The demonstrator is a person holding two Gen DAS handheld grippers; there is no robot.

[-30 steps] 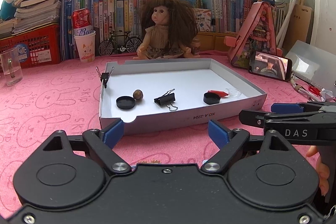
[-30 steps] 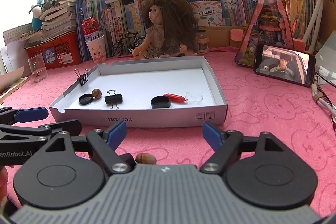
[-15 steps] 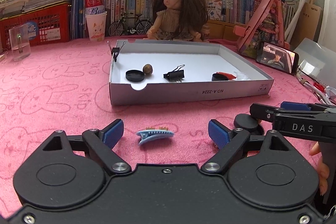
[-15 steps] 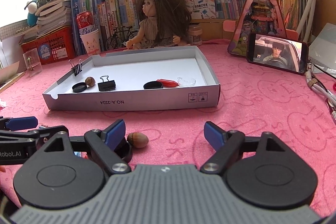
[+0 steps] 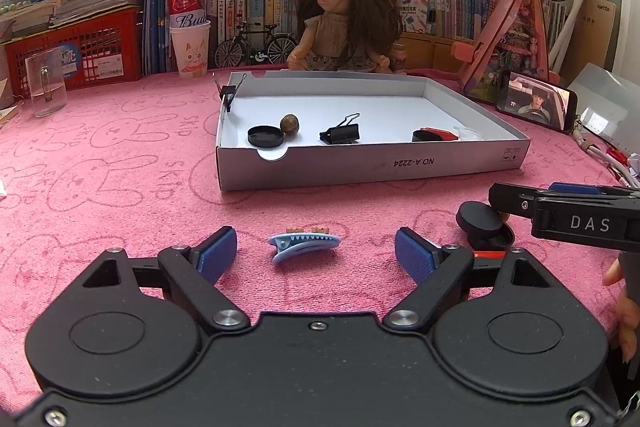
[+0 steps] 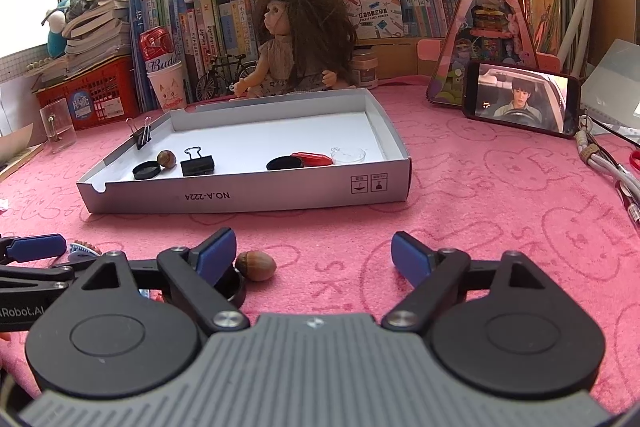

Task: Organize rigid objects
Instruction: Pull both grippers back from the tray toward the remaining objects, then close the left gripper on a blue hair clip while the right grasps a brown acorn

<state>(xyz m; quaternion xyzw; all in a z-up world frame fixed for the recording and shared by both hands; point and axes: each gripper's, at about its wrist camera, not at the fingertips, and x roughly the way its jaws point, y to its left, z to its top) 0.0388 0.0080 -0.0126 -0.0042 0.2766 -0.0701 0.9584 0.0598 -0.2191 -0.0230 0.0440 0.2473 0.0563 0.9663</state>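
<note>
A white box lid (image 5: pixel 360 163) (image 6: pixel 280 197) lies on the pink cloth and holds black caps, a nut, binder clips and a red piece. My left gripper (image 5: pixel 316 253) is open; a light blue hair clip (image 5: pixel 304 246) lies on the cloth between its fingertips. Black round caps (image 5: pixel 480 223) lie to its right, under my right gripper's side. My right gripper (image 6: pixel 314 253) is open and empty; a brown acorn (image 6: pixel 256 265) lies just inside its left finger, beside a black cap (image 6: pixel 234 285).
A doll (image 5: pixel 344 23), books, a red basket (image 5: pixel 80 55), a cup (image 5: pixel 191 49) and a glass (image 5: pixel 46 87) line the back. A phone (image 6: pixel 522 99) stands at the right with cables (image 6: pixel 608 167) beside it.
Both grippers have drawn back from the box lid and lowered toward the cloth. The hair clip, the loose black caps and the acorn have come into view between and beside the fingers.
</note>
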